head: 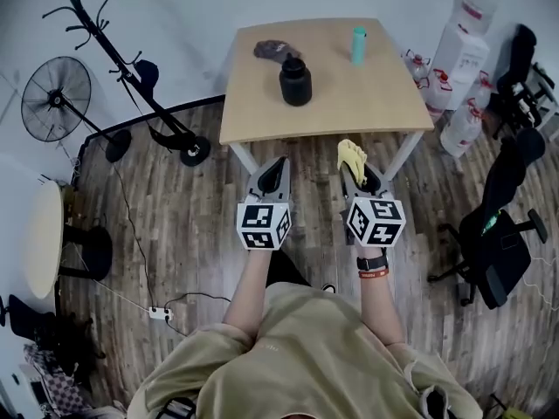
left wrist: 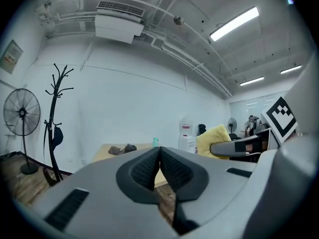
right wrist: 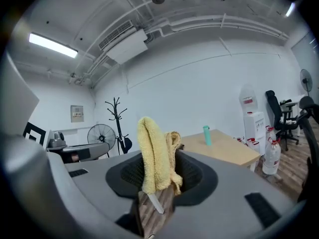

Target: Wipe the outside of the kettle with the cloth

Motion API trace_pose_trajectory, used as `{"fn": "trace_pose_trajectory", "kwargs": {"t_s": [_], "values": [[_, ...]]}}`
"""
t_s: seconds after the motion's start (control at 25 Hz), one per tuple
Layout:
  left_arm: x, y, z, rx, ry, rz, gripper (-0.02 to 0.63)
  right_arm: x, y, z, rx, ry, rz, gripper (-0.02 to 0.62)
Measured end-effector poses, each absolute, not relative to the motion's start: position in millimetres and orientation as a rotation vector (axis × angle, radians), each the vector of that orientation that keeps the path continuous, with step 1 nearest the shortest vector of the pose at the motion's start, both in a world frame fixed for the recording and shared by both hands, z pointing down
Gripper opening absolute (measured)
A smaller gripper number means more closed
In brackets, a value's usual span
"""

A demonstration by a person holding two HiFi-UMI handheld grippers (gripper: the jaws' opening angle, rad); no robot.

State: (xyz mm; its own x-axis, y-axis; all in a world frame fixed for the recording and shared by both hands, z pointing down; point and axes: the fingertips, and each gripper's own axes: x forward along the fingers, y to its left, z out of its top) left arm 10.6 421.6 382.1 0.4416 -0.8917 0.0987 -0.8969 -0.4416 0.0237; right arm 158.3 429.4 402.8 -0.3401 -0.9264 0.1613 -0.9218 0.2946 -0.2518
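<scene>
Right claw (right wrist: 162, 159): clamped on the yellow cloth (right wrist: 151, 151). A thick fold stands up out of the jaws and a thinner tail hangs down beside it.
Why that grip: with the bulk of the cloth ahead of the claw, I'd judge fabric, not plastic, meets the kettle first.
Left claw (left wrist: 159, 152): jaws pressed together with nothing between them. It looks like the free claw, probably there to steady the kettle.
Kettle (head: 295, 80): black, upright, on the table (head: 367, 94) near the middle. It is well apart from both claws and nothing touches it.
Also on the table: 1 teal bottle (head: 358, 45) to the right rear of the kettle, and 1 dark crumpled item (head: 272, 51) just behind it. I can't tell what that item is.
Pose: both forearms reach forward from the body, side by side. The 2 claws point at the table's near edge, roughly level with each other, over the wooden floor (head: 192, 225) short of the table.
Stage: my read is approach, with the cloth in hand and wiping not begun.
Next, as I judge it: carry the right claw forward and up over the table edge to the kettle's side.
Risk: the loose tail could snag or drag as it goes in.
</scene>
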Motion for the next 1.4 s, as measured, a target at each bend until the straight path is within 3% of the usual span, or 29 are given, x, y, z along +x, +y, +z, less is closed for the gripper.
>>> {"fn": "trace_pose_trajectory", "kwargs": {"t_s": [0.88, 1.4], "values": [[-92, 23, 377, 2.719, -1.379, 0.124, 0.025, 16, 48, 404, -1.912, 2.401, -0.623, 0.153], [-114, -99, 429, 2.729, -1.165, 0.163, 0.025, -24, -58, 474, -2.003, 2.286, -0.871, 0.163]]}}
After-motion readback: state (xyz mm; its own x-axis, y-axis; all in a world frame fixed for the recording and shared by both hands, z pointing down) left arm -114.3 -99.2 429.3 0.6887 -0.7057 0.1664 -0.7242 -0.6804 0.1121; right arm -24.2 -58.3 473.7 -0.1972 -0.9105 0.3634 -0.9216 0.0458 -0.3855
